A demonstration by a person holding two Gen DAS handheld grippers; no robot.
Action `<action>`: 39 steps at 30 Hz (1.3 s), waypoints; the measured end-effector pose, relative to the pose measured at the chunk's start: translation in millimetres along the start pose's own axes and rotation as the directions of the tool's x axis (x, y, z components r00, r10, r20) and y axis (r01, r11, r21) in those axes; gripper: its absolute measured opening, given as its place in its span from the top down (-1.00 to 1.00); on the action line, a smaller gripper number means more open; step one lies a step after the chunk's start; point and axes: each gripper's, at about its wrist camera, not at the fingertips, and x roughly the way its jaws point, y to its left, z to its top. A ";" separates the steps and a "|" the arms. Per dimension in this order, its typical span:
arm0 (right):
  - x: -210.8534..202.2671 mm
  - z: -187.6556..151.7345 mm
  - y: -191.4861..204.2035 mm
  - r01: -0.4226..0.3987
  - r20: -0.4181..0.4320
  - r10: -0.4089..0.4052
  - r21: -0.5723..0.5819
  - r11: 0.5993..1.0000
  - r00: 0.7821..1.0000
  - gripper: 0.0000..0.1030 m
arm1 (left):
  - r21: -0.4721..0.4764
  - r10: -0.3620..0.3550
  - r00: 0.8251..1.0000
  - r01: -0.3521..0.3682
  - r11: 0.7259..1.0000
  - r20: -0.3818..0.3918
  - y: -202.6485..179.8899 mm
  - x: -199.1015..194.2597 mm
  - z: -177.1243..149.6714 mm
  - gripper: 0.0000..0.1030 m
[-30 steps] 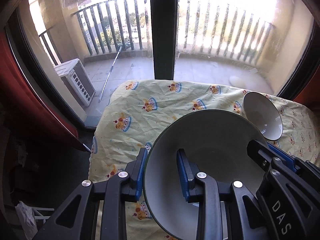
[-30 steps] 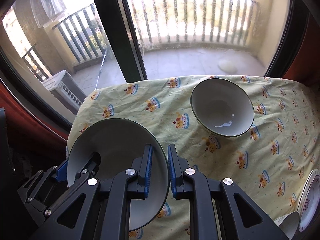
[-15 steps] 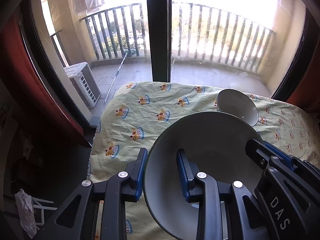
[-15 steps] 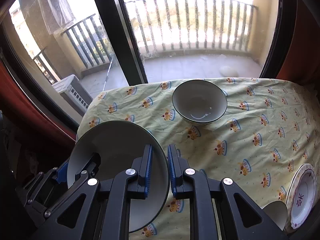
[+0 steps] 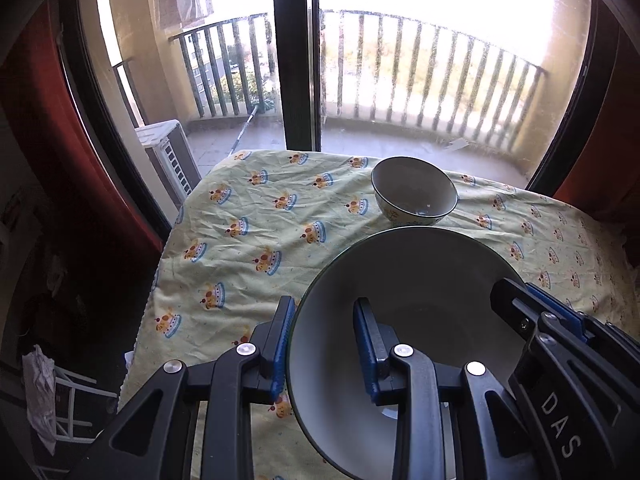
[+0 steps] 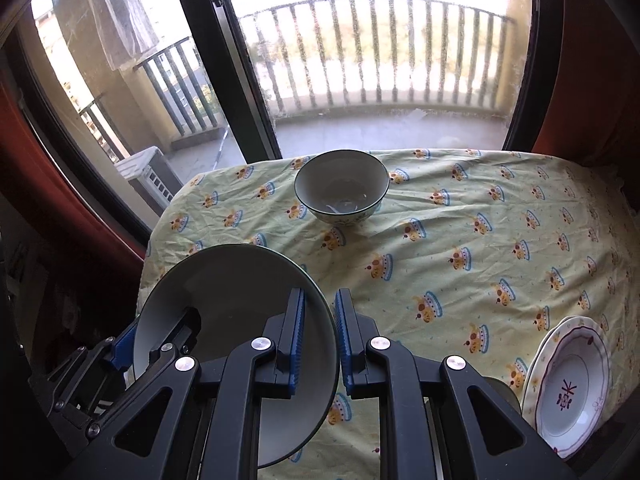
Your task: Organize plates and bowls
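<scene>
Gripping large bowl (image 5: pixel 420 280) rim: left tool (image 5: pixel 324 344), right tool (image 6: pixel 320 336).

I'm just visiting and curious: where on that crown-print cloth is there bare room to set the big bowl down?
Free: the wide cloth between the small bowl and the stacked plates, and the cloth's left side. Crowded: the near right corner by the plates.

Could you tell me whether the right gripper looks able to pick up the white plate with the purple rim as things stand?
Probably not yet: the right gripper is shut on the large bowl's rim, shared with the left gripper. The plate itself lies unobstructed.
</scene>
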 end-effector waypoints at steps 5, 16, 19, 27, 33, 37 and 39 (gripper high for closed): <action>-14.9 -15.2 -27.1 0.002 0.012 -0.002 -0.007 1.000 1.000 0.62 | -0.001 -0.004 1.000 0.004 1.000 0.009 -24.2 -10.1 -18.5 0.44; -38.9 -43.3 -89.1 0.012 0.014 -0.012 0.012 1.000 1.000 0.62 | 0.033 -0.026 1.000 0.026 0.999 -0.006 -82.1 -23.4 -53.2 0.44; -39.8 -52.3 -105.2 0.021 0.005 -0.021 0.023 1.000 1.000 0.62 | 0.047 -0.036 0.999 0.037 0.998 -0.020 -95.3 -22.4 -62.2 0.44; -36.6 -73.7 -139.3 0.057 -0.034 -0.056 0.045 0.997 0.998 0.62 | 0.075 -0.063 0.996 0.068 0.995 -0.067 -122.8 -12.0 -86.1 0.44; -28.0 -86.8 -157.2 0.081 -0.074 -0.077 0.060 0.995 0.994 0.62 | 0.080 -0.077 0.992 0.085 0.993 -0.100 -133.9 -1.7 -97.3 0.44; -20.6 -90.8 -163.3 0.087 -0.099 -0.080 0.064 0.994 0.992 0.62 | 0.083 -0.074 0.991 0.083 0.993 -0.116 -138.1 4.7 -101.8 0.44; -16.4 -92.7 -165.1 0.087 -0.113 -0.080 0.063 0.994 0.990 0.62 | 0.080 -0.072 0.989 0.083 0.993 -0.128 -138.0 9.2 -103.5 0.44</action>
